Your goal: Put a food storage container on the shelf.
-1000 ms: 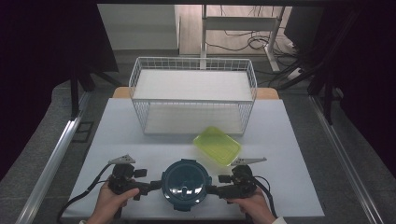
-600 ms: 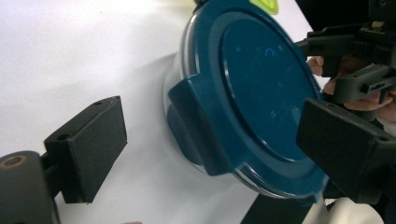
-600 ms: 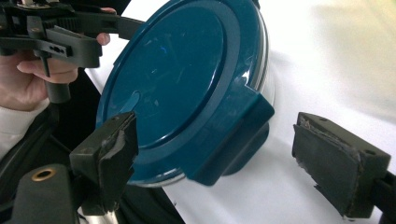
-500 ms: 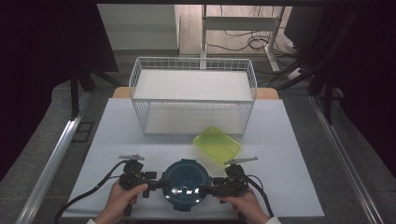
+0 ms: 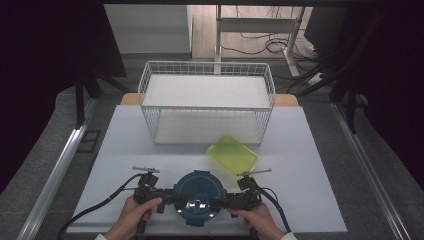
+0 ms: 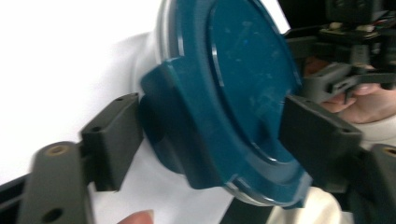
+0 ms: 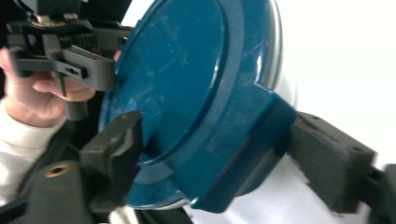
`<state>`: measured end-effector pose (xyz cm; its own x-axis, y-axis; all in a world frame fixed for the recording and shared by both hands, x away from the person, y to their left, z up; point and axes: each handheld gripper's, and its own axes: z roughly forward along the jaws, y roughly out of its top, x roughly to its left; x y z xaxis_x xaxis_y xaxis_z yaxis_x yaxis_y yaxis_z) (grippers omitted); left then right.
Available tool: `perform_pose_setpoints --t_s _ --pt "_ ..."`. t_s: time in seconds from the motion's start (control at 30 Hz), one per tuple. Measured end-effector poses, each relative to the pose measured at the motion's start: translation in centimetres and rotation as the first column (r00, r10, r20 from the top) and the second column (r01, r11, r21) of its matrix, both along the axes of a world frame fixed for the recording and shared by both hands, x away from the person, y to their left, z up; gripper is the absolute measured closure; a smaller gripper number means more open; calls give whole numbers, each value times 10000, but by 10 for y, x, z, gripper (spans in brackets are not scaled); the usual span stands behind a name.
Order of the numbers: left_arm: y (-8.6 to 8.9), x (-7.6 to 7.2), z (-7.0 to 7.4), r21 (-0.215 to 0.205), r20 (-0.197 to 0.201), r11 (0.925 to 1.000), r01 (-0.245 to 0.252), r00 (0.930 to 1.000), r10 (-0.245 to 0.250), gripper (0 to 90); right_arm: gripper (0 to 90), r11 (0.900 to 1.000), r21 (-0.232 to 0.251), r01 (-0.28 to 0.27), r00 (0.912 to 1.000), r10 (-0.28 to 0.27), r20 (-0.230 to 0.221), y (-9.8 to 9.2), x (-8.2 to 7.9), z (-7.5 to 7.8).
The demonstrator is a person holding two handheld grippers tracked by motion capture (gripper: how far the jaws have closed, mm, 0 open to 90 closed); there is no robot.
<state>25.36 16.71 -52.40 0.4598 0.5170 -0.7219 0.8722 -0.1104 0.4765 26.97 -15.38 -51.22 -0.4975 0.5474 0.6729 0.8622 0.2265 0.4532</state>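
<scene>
Both tools sit low in the high view, flanking a round dark-teal container (image 5: 199, 194) at the bottom centre of the white desk (image 5: 310, 165). The left tool (image 5: 169, 196) comes in from the left and the right tool (image 5: 226, 201) from the right, so the lidded container is caught between two opposed grips, which I take to be a two-handed lift of something too wide for one tool.

In the left gripper view the lid's blocky side tab (image 6: 187, 135) lies between the two black jaws, which have just been closing on it; one pad looks to meet the tab and the other the lid's top, though blur keeps me from calling it a firm clamp. The right gripper view shows the opposite tab (image 7: 252, 140) between that tool's jaws, also just closing in, in much the same way.

Beyond the container, a flat yellow-green lid or tray (image 5: 232, 154) rests on the desk just before the white wire basket (image 5: 207, 102), apart from both tools.
</scene>
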Motion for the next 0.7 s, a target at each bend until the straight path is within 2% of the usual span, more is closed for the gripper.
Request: perform_pose_setpoints --t_s 0.07,0.1,0.17,0.33,0.47,0.7 --pt "0 0 0 125 -4 9999 -85 10000 85 261 235 9999 81 131 9998 -130 -145 1 0 0" --pt "1 0 0 124 -63 9998 -144 9999 145 284 270 9995 147 292 9990 -287 -337 -1 0 0" --pt "1 -1 1 132 -122 9998 -179 9998 181 285 288 9989 212 427 9981 -418 -443 -2 0 1" --pt "2 -3 4 16 -177 9994 -345 9992 345 327 332 9967 369 718 9939 -683 -869 -7 0 1" --pt "2 -7 7 -67 -36 9991 -422 9991 422 369 346 9954 343 890 9921 -856 -912 -7 -4 3" --pt "0 -15 11 79 96 9983 -580 9983 579 369 380 9909 378 1295 9882 -1259 -869 -7 -9 7"
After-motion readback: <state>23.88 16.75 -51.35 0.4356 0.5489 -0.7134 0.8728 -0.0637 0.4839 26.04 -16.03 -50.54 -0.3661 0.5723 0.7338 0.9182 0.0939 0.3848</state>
